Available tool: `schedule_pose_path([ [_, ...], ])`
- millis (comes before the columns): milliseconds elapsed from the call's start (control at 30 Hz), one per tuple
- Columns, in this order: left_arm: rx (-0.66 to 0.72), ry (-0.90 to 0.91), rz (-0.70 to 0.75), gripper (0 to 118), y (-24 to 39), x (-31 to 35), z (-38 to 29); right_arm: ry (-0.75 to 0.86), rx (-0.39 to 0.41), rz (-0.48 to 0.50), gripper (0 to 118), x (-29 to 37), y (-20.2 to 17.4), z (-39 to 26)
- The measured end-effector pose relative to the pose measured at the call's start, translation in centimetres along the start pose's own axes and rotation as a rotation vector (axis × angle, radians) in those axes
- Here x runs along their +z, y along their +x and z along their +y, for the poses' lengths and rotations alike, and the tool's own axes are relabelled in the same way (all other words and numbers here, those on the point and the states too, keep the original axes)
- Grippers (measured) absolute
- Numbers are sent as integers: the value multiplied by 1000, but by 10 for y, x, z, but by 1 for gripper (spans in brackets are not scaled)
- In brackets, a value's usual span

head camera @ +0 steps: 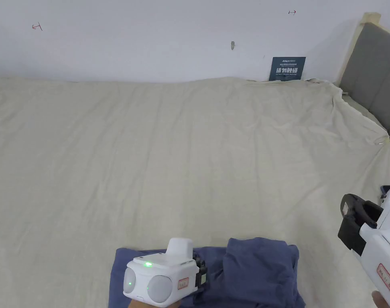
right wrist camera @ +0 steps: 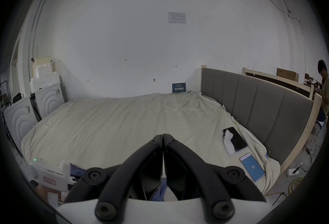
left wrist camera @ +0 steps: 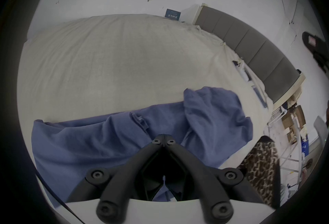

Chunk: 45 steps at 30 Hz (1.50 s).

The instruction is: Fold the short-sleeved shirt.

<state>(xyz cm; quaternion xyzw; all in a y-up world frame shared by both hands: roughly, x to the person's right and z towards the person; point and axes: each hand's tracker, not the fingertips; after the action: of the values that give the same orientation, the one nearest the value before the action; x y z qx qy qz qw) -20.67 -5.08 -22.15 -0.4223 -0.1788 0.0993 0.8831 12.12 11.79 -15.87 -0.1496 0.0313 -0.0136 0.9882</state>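
shirt (left wrist camera: 110,140) rumpled on bed (head camera: 190,140) | left gripper (left wrist camera: 164,136) jaws closed, empty | right gripper (right wrist camera: 163,134) likewise (signs unread)

Shirt (head camera: 254,268): matt blue cloth; sheet (head camera: 170,152): creased cloth.

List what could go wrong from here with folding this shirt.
1. The shirt lies bunched at the near edge of the bed, so a tug could drag it off.
2. The left gripper is shut and holds no cloth.
3. Two phones lie near the headboard and could get swept.
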Motion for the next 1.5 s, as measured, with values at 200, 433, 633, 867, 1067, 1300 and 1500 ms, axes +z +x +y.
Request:
schedule_pose_path([
  [200, 79, 77, -53, 0, -38, 63, 20, 11, 12, 14, 0, 0, -4, 5],
  [433, 134, 82, -40, 0, -106, 122, 30, 13, 24, 35, 0, -4, -13, 7],
  [633, 222, 10, -51, 13, -164, 133, 17, 2, 29, 51, 0, -10, -23, 5],
  [867, 344, -110, -56, 79, -204, 100, -11, -22, 37, 57, 0, -15, -34, 2],
  [1067, 352, -142, -62, 79, -207, 70, -22, -41, 45, 49, 0, -16, -39, 1],
  [1300, 328, -125, -80, 57, -195, 56, -11, -51, 47, 34, 0, -18, -36, 1],
  [1500, 293, -149, -76, 19, -184, 47, -10, -49, 39, 28, 0, -17, -33, 1],
])
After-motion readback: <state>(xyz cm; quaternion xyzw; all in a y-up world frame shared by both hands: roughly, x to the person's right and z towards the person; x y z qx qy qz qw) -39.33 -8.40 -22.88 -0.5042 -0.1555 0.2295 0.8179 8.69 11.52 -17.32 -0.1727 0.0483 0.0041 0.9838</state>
